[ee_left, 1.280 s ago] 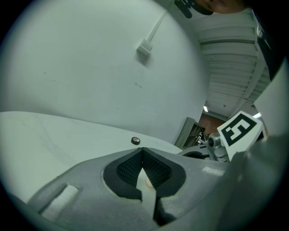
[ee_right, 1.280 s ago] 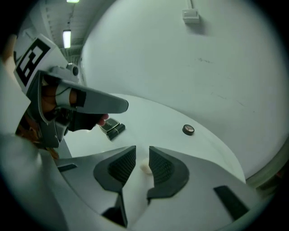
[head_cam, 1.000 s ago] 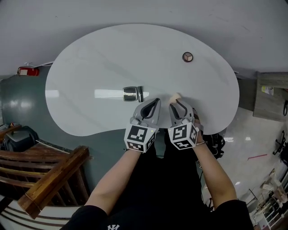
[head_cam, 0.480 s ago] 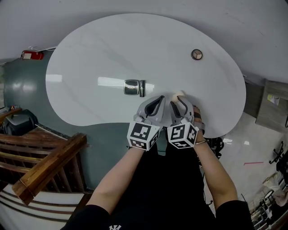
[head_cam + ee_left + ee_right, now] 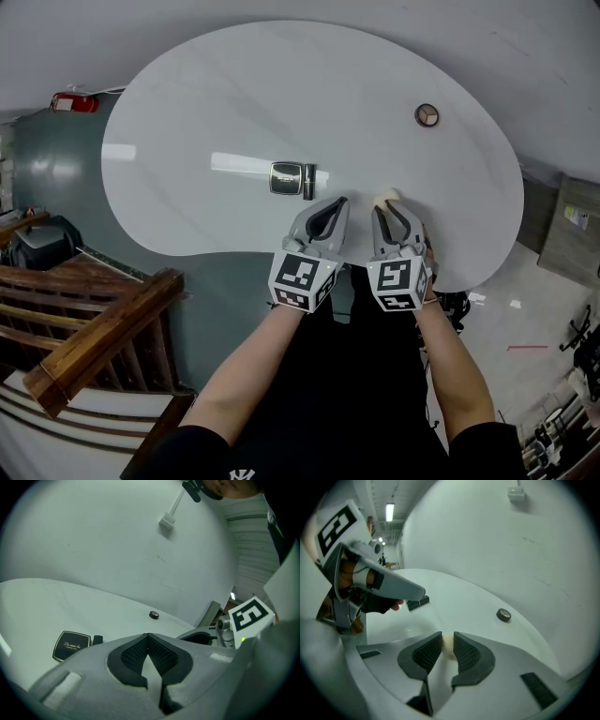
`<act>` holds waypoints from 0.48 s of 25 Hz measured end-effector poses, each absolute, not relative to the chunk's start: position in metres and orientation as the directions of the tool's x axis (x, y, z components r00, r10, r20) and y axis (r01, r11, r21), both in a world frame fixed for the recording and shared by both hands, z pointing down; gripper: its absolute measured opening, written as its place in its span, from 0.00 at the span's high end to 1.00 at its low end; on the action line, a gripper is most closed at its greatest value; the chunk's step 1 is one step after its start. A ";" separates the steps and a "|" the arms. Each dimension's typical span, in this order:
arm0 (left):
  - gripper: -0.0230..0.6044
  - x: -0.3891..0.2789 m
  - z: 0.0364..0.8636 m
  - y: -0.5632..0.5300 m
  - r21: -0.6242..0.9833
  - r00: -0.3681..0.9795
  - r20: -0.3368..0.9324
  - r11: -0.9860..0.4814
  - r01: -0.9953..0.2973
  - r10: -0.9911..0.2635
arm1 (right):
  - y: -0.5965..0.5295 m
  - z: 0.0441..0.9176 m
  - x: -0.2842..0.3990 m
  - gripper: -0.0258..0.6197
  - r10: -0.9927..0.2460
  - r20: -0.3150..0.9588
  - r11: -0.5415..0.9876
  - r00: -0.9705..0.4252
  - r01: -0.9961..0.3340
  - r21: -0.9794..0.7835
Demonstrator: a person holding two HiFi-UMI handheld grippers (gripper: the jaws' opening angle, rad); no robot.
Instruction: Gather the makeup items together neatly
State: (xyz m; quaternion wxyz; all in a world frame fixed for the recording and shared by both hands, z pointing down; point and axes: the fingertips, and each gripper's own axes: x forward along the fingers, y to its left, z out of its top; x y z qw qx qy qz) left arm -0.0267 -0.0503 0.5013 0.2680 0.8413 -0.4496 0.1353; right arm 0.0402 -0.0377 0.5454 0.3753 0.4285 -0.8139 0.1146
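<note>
On the white table a black compact lies with a black lipstick tube close on its right. A small round dark item sits alone at the far right. My left gripper is shut and empty near the front edge, just right of the tube. The right gripper has just been closing its jaws, and its pads press on a beige sponge. The right gripper view shows the sponge between the pads of the gripper. The left gripper view shows its closed tips, the compact and the round item.
The table's front edge runs right under both grippers. A wooden stair railing stands below on the left, and a red object lies beyond the table's left end. A grey cabinet stands at the right.
The right jaws have drawn in around the beige sponge. Both hands stay in nearly the same spot. The head view has shifted, so the table sits higher and further right.
</note>
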 end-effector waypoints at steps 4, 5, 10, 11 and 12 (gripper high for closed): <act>0.95 -0.037 0.496 -0.049 0.322 0.555 0.462 -0.452 -0.832 -0.692 | -0.045 0.533 0.043 0.82 -0.602 0.666 0.456 -0.440 -0.875 -0.166; 0.95 -0.040 0.495 -0.048 0.321 0.553 0.460 -0.451 -0.833 -0.695 | -0.048 0.530 0.041 0.82 -0.601 0.649 0.418 -0.466 -0.876 -0.242; 0.95 -0.055 0.492 -0.048 0.317 0.543 0.457 -0.442 -0.840 -0.705 | -0.060 0.520 0.016 0.82 -0.614 0.599 0.390 -0.515 -0.857 -0.337; 0.95 -0.059 0.492 -0.048 0.315 0.541 0.456 -0.440 -0.841 -0.707 | -0.061 0.519 0.009 0.82 -0.613 0.593 0.393 -0.522 -0.853 -0.344; 0.95 -0.062 0.491 -0.049 0.313 0.539 0.455 -0.439 -0.842 -0.709 | -0.061 0.518 0.002 0.82 -0.613 0.587 0.392 -0.529 -0.849 -0.355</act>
